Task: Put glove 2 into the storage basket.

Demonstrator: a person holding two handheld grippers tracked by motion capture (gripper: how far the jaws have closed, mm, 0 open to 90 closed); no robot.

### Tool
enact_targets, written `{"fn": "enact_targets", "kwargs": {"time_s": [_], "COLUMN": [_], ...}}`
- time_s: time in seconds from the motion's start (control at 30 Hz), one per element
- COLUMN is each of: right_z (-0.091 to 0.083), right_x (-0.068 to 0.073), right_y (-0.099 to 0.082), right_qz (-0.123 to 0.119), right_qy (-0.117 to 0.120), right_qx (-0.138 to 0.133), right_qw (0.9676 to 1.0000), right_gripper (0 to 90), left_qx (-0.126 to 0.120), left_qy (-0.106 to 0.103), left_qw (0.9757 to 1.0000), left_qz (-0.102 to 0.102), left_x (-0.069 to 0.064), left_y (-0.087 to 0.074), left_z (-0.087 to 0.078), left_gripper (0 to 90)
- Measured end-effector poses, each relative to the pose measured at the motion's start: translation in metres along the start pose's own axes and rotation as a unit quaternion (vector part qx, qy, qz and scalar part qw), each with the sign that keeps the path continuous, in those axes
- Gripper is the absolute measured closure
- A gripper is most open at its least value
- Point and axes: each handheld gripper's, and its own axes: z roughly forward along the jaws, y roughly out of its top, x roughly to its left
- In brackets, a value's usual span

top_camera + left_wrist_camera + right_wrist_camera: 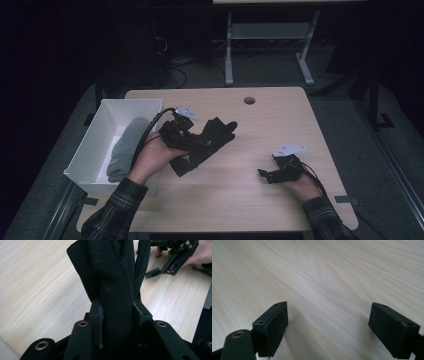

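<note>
Left hand-held gripper (197, 139) is up off the counter at centre-left, pointing right and a little away, jaws clamped on dark cloth. The left hand (152, 155) grips it from behind, plaid sleeve running to the near edge. Right hand-held gripper (267, 174) sits low at near right, pointing left, jaws spread wide with nothing between.

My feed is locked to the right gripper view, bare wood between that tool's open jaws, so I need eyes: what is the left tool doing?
Observer: The left tool is shut on a black glove; the fabric is pinched between its jaws.
Operator: Where might it go?
Observer: A white box sits at the left edge of the table.
Operator: Anything in it?
Observer: A grey fabric piece lies inside.
</note>
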Motion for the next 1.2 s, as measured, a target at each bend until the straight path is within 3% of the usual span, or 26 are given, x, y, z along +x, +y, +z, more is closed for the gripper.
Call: {"fn": "enact_targets", "kwargs": {"time_s": [0.37, 0.63, 0.77, 0.97, 1.2], "right_z": [0.0, 0.0, 0.0, 0.0, 0.0], "right_x": [0.0, 0.0, 0.0, 0.0, 0.001], "right_y": [0.0, 0.0, 0.0, 0.0, 0.0], "right_qz": [0.001, 0.001, 0.001, 0.002, 0.003], "right_qy": [-0.001, -0.001, -0.001, -0.002, -0.002], "right_qx": [0.0, -0.001, -0.001, 0.0, 0.0], "right_qw": [1.0, 1.0, 1.0, 1.0, 1.0], "right_gripper": [15.6, 15.6, 15.6, 15.6, 15.7], "left_qx": [-0.024, -0.038, -0.044, -0.044, -0.044], "left_qy": [0.029, 0.059, 0.074, 0.105, 0.139], "left_qw": [0.9989, 0.996, 0.9935, 0.9875, 0.9782], "left_qz": [-0.028, -0.056, -0.075, -0.108, -0.148], "left_x": [0.022, 0.044, 0.058, 0.08, 0.102], "left_y": [-0.002, -0.013, -0.023, -0.041, -0.067], "left_z": [-0.04, -0.068, -0.083, -0.1, -0.112], "left_gripper": [66.1, 66.1, 66.1, 66.1, 66.1]}}
